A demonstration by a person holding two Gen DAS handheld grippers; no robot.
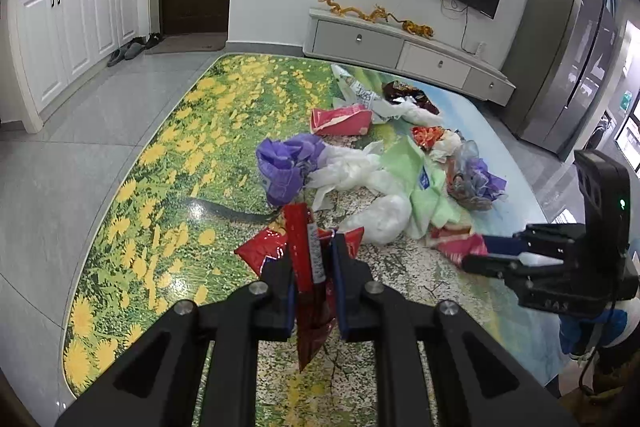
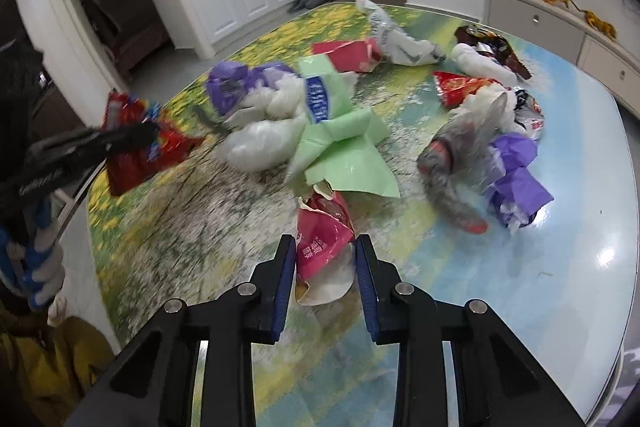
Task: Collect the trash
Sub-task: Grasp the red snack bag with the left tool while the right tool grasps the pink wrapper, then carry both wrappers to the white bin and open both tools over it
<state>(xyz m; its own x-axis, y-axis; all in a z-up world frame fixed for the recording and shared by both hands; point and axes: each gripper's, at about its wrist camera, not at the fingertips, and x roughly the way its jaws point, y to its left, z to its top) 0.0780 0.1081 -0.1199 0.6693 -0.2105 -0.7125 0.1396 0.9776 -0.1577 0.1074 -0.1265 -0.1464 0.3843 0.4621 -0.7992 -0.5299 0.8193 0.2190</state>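
My left gripper [image 1: 313, 259] is shut on a red snack wrapper [image 1: 306, 251] and holds it above the near part of the table; it also shows in the right wrist view [image 2: 132, 135] at the left. My right gripper [image 2: 325, 251] has its jaws around a pink and white bag [image 2: 322, 247]; it looks closed on it. In the left wrist view the right gripper [image 1: 476, 251] is at the right by that pink bag [image 1: 456, 247]. Loose trash lies on the table: a light green bag [image 2: 340, 143], a purple bag [image 2: 236, 87], white bags [image 2: 260, 143].
The table [image 2: 560, 267] has a flower and sky print and a rounded edge. More wrappers lie at its far side: a red box [image 2: 348, 55], a brown wrapper [image 2: 492, 47], a purple bag [image 2: 516, 175]. A TV cabinet [image 1: 400, 47] and white cupboards [image 1: 72, 27] stand beyond.
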